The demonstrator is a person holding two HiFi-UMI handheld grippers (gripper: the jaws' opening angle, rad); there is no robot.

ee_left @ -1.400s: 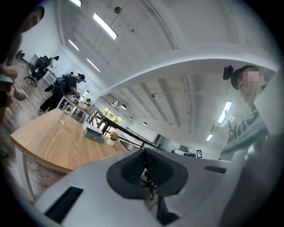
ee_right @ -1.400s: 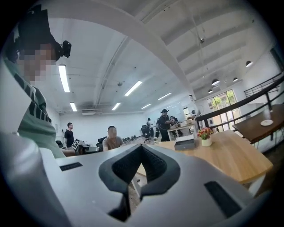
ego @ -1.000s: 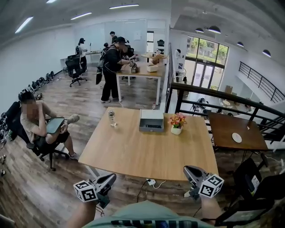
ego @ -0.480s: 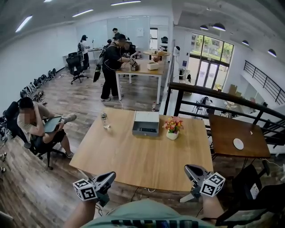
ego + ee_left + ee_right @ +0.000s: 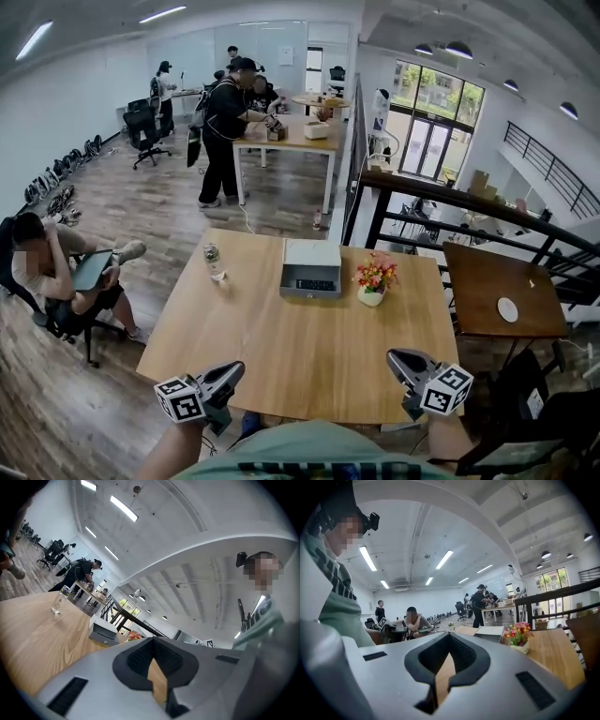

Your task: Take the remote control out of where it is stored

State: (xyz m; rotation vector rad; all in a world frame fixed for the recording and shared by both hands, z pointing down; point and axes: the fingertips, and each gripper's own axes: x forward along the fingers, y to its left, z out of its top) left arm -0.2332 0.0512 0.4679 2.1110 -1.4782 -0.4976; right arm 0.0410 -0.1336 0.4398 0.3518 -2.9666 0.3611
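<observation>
Facing a wooden table (image 5: 309, 347) in an open office. Holding left gripper (image 5: 238, 369) and right gripper (image 5: 394, 357) low in frame, both jaws closed and empty. Seeing no remote control, presumably lying inside the grey box (image 5: 311, 267) at centre. Risking knocking the flower pot (image 5: 373, 279) just right of it while reaching.

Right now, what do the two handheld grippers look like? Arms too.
Both match: the left gripper and right gripper have light grey moulded bodies with black ribbed pads set in a V-shaped notch. Each carries a white cube with black square markers. No cables show. The person wears a pale green top with dark print; no sleeve shows on the forearms.
</observation>
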